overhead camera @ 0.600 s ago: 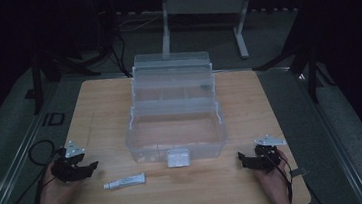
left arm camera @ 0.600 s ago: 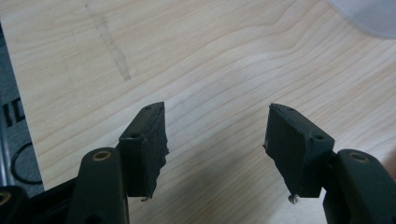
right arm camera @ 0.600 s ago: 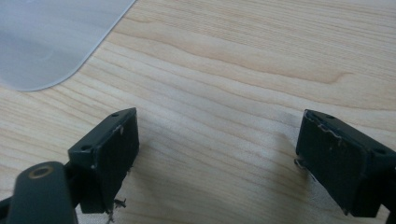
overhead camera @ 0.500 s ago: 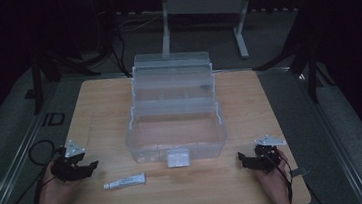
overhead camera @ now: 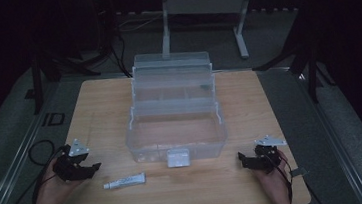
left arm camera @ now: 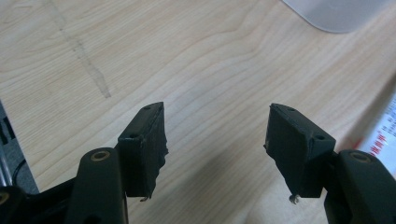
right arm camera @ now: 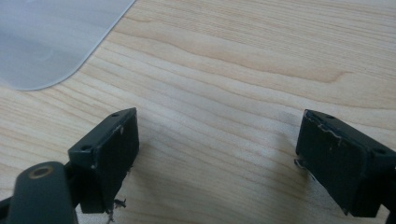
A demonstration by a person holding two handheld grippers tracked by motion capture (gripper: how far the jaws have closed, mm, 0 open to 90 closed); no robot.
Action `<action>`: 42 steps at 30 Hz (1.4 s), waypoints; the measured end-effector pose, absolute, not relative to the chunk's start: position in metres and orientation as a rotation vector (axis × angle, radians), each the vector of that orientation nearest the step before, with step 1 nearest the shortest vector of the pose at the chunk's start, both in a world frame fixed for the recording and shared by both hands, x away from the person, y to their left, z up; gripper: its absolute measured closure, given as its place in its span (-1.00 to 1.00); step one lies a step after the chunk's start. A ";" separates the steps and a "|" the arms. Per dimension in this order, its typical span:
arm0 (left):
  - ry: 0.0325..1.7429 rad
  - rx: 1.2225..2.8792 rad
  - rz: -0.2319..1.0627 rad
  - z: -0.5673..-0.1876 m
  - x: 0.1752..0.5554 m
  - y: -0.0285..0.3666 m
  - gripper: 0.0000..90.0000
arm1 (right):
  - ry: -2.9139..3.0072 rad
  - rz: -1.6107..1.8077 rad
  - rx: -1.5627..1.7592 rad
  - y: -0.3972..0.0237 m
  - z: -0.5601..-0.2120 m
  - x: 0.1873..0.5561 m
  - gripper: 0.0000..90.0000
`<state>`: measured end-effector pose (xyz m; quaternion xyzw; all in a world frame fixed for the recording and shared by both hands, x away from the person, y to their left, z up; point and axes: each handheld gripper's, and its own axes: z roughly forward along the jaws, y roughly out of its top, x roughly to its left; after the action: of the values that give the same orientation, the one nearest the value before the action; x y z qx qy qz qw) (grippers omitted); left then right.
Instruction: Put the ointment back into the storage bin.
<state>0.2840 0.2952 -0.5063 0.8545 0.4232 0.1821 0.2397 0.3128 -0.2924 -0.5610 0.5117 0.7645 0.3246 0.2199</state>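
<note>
Left gripper (overhead camera: 91,167) spread wide and empty, right gripper (overhead camera: 243,159) likewise, both low on the table (overhead camera: 269,103). Tube (overhead camera: 124,181) lies between them, nearer the left, just before the open box (overhead camera: 176,132). Best approach: square the left jaws across its middle. Its print is too small to read.

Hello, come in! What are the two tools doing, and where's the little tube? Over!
Left tool open, empty, low over the table. Right tool open, empty too. White tube lying flat beside left tool, untouched, in front of clear box. Nothing between.
</note>
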 end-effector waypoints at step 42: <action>0.921 2.579 0.390 -0.475 0.277 0.274 -0.15 | 2.114 0.899 1.415 -0.292 -0.561 0.312 -0.71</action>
<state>0.2771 0.2736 -0.4751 0.9159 0.3272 0.1386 0.1866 0.3117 -0.2925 -0.5611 0.5116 0.7644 0.3250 0.2200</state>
